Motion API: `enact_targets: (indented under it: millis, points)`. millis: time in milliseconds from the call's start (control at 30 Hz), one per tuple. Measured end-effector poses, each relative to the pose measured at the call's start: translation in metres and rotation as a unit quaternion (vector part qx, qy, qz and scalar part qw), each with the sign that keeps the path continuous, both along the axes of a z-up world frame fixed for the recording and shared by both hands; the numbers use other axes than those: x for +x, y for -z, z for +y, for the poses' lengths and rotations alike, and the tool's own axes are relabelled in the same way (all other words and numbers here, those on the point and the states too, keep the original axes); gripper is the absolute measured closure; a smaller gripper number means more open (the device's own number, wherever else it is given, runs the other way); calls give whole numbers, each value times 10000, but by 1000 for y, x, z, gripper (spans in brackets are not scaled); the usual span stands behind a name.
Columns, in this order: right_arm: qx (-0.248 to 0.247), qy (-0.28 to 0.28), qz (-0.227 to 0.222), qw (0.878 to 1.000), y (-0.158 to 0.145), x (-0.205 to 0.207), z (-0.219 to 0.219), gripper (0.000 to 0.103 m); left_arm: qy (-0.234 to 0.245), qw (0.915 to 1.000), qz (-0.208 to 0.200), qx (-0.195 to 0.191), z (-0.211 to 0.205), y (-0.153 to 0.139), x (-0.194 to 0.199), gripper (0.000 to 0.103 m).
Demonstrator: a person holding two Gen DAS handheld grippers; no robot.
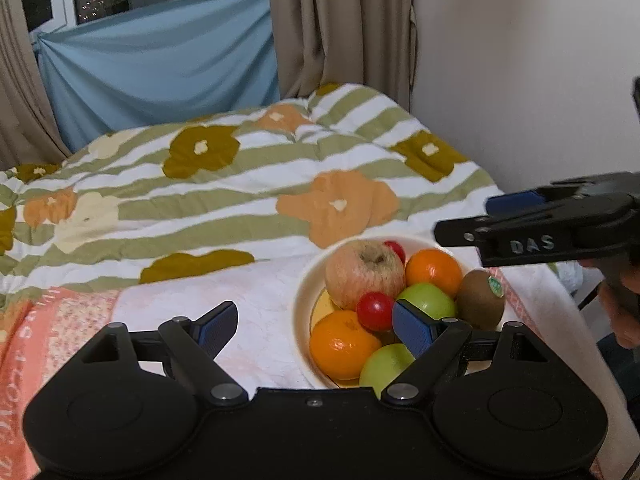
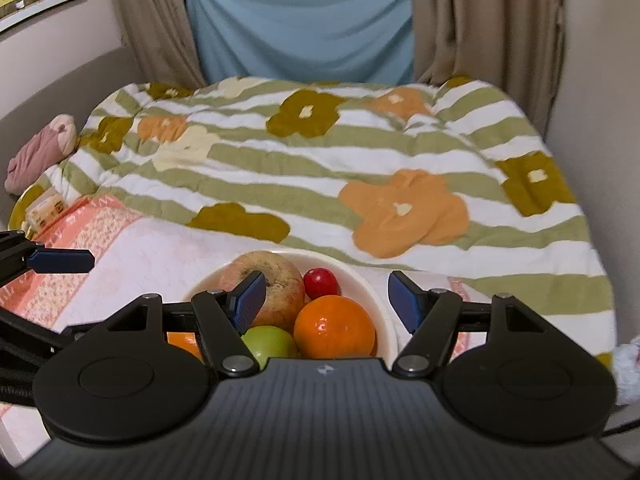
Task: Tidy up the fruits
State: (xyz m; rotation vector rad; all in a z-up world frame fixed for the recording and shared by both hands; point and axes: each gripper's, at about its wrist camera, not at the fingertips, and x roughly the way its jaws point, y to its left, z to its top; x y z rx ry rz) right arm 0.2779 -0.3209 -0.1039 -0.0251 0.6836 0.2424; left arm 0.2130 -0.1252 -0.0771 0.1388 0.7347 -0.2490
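A cream bowl (image 1: pixel 306 292) on a white-and-pink towel holds an apple (image 1: pixel 362 272), two oranges (image 1: pixel 434 270), two green apples (image 1: pixel 430 298), two red cherry tomatoes (image 1: pixel 374 310) and a kiwi (image 1: pixel 480 298) at its right rim. My left gripper (image 1: pixel 316 328) is open and empty, just left of and above the bowl's near side. My right gripper (image 2: pixel 328 300) is open and empty, above the bowl (image 2: pixel 380 308), over the orange (image 2: pixel 334 326); it also shows in the left wrist view (image 1: pixel 472 220). The apple (image 2: pixel 276 284), a tomato (image 2: pixel 320 280) and a green apple (image 2: pixel 272 342) show in the right wrist view.
The towel (image 1: pixel 208 292) lies on a bed with a striped flowered quilt (image 2: pixel 320 160). A wall (image 1: pixel 520 60) stands to the right. Curtains and a blue cloth (image 1: pixel 160 64) hang behind. A pink bundle (image 2: pixel 40 148) and a small package (image 2: pixel 46 208) lie at the far left.
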Motion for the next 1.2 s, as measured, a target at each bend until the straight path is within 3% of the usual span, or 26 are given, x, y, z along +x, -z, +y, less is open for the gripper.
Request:
enact_targets:
  millis: [300, 500, 600, 667, 767, 900, 1200]
  points:
    - [-303, 301, -622, 9971, -68, -93, 39, 20, -304, 9977, -589, -116, 39, -59, -56, 15]
    - [-271, 693, -663, 9950, -102, -155, 64, 19, -600, 9939, -914, -167, 72, -92, -107, 15]
    - [-235, 814, -751, 9936, -116, -187, 73, 0, -722, 9918, -1038, -172, 84, -102, -131, 9]
    - [-293, 878, -901, 9916, -123, -208, 81, 0, -752, 9907, -1131, -105, 89, -105, -146, 1]
    - [-478, 961, -1025, 9889, -128, -235, 95, 0, -772, 9893, -1236, -47, 96, -106, -167, 0]
    - [-448, 1100, -832, 9894, -122, -260, 104, 0, -896, 9897, -1101, -179, 107, -102, -183, 0]
    - [-452, 1255, -705, 9886, -111, -290, 114, 0, -896, 9895, -1118, -191, 110, -101, -208, 0]
